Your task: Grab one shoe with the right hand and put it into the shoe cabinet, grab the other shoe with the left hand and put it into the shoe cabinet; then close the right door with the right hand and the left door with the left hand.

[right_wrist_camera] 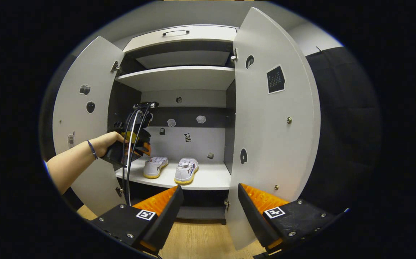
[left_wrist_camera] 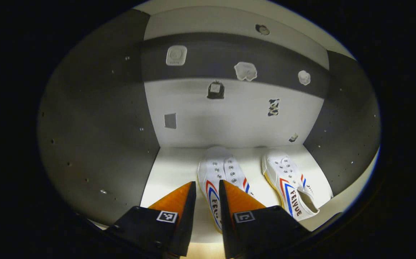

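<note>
Two white shoes with red and blue stripes stand side by side on the white cabinet shelf (left_wrist_camera: 172, 169), toes toward the back wall. In the left gripper view, my left gripper (left_wrist_camera: 207, 183) hovers over the heel end of the left shoe (left_wrist_camera: 217, 172), fingers a narrow gap apart with nothing pinched; the right shoe (left_wrist_camera: 289, 183) lies beside it. In the right gripper view, the left gripper (right_wrist_camera: 144, 147) hangs just above the left shoe (right_wrist_camera: 156, 165), next to the other shoe (right_wrist_camera: 187, 169). My right gripper (right_wrist_camera: 211, 187) is wide open and empty in front of the cabinet.
Both doors stand open: the right door (right_wrist_camera: 269, 126) close ahead of my right gripper, the left door (right_wrist_camera: 85, 118) behind the person's hand (right_wrist_camera: 103, 144). An upper shelf (right_wrist_camera: 179, 77) and a drawer (right_wrist_camera: 179, 34) sit above. Wooden floor (right_wrist_camera: 200, 237) lies below.
</note>
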`<state>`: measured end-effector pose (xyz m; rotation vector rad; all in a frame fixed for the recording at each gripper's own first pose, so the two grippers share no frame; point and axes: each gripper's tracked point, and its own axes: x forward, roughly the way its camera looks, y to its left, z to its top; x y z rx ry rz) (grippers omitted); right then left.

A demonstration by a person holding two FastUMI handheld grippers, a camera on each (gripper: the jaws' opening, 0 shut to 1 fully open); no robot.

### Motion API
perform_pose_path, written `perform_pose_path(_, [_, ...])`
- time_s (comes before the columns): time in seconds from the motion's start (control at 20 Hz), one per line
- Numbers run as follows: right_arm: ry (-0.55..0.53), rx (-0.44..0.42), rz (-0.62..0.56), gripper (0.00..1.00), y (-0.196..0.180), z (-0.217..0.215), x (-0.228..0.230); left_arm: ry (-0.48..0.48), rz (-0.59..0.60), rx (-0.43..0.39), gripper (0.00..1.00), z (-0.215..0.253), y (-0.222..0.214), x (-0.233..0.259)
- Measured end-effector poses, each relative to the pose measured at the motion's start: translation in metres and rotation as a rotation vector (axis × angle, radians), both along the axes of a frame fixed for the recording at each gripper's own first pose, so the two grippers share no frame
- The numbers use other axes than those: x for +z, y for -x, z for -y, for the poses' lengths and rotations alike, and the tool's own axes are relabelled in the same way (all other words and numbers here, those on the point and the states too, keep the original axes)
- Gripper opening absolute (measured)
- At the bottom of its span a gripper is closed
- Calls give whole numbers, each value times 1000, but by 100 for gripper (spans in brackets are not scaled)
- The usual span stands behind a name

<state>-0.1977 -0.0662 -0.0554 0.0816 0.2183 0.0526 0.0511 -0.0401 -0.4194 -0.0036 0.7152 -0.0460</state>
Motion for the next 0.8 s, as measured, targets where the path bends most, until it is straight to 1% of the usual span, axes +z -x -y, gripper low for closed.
perform_pose_path(0.05, [-6,9,-1,94,3,-1,2,12,29,-11,57,5,6,13])
perform_pose_path(0.1, [-10,16,-3,94,6,-1,4,12,60,-13,66,6,14,28])
perform_pose_path(0.15, [-14,23,-4,94,10,0,7,8,93,-16,79,6,21,43])
perform_pose_path(0.25, [-21,37,10,94,16,3,17,-4,165,-24,82,7,38,74])
perform_pose_path(0.45, [-13,84,27,94,31,10,35,0,327,-46,82,18,84,147])
perform_pose_path(0.5, [-7,91,32,94,34,14,40,3,369,-52,88,21,98,165])
perform_pose_path(0.55, [-4,95,40,94,40,19,48,4,411,-65,100,26,113,183])
perform_pose_path(0.7, [-21,95,65,94,48,35,61,-14,493,-84,99,29,155,217])
perform_pose_path(0.8, [-22,75,64,94,52,53,68,-14,538,-79,98,32,182,235])
